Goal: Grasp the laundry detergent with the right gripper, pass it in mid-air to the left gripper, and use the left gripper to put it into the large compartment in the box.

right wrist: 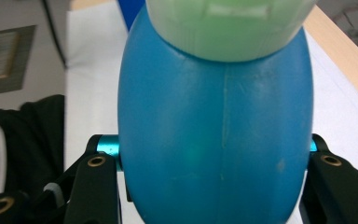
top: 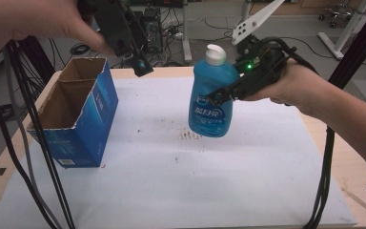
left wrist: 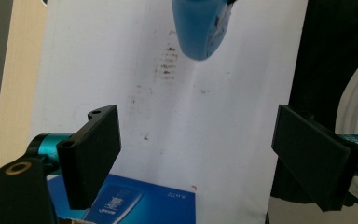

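The right tongs [top: 221, 95] are clamping the blue bottle [top: 211, 98] across its waist, holding it upright in mid-air at the centre of the high view, above the white sheet [top: 195, 181] on the counter [top: 357, 176]. The left tongs [left wrist: 196, 149] are hanging spread wide with nothing between them, at upper left. The open blue box [top: 78, 114] is standing at left. The bottle looks smooth, slightly squeezable plastic, probably weighty with liquid; the waist seems the safest hold.
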